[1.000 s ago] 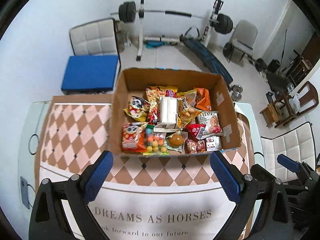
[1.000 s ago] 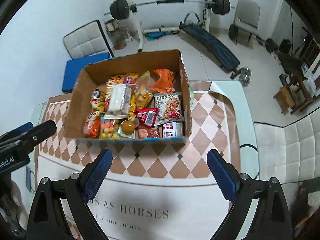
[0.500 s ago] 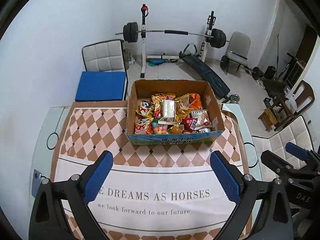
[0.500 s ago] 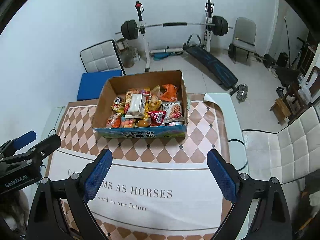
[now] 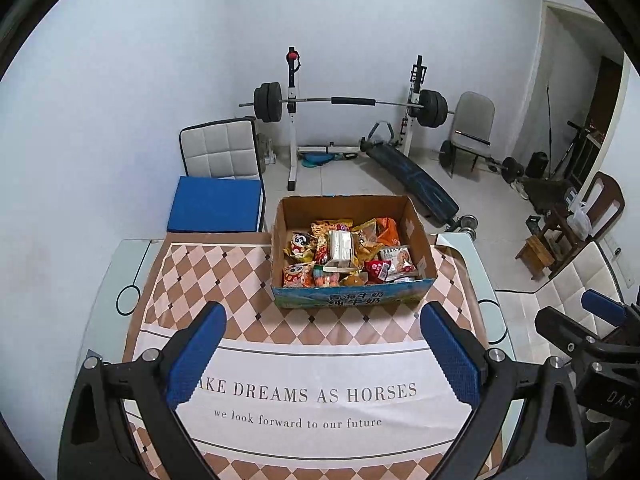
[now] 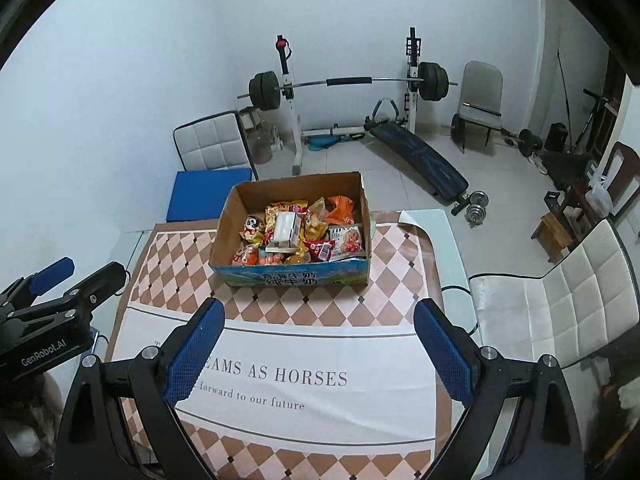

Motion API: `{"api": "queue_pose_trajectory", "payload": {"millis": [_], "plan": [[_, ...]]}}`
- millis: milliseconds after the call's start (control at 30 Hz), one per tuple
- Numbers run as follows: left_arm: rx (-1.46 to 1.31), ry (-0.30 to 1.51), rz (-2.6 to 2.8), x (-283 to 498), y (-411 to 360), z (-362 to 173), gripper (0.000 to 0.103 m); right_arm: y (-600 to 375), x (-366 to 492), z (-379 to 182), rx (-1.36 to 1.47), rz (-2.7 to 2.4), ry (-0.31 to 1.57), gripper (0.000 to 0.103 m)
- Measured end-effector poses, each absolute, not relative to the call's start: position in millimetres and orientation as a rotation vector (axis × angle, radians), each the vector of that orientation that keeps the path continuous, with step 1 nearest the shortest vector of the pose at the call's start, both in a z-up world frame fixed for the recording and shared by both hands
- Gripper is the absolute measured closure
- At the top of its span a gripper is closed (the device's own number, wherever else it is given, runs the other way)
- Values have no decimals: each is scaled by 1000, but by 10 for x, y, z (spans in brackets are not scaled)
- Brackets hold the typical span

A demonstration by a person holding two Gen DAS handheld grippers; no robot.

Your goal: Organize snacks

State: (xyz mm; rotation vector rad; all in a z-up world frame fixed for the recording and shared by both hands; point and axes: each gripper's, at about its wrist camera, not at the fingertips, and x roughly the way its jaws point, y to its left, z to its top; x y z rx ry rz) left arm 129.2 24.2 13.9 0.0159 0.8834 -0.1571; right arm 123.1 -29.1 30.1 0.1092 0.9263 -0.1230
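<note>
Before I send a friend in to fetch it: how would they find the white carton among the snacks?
On the checked tablecloth stands an open cardboard box full of snack packets. In its middle, on top of the pile, lies the white carton, the only plain white boxy thing among bright crinkly bags.

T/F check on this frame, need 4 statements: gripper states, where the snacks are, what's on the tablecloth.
1. Both the left gripper and right gripper are open and hold nothing. True.
2. The snacks lie scattered on the tablecloth. False: they sit inside the cardboard box.
3. The box stands on the tablecloth's checkered part. True.
4. The left gripper reaches into the box. False: it hangs short of it, above the printed lettering.
</note>
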Motion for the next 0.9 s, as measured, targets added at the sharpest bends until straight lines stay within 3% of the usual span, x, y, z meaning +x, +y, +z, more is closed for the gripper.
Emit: {"api": "queue_pose_trajectory", "payload": {"millis": [900], "plan": [[31, 874, -106, 1845, 181, -235, 0, -377, 1987, -141, 76, -217, 910, 1]]}}
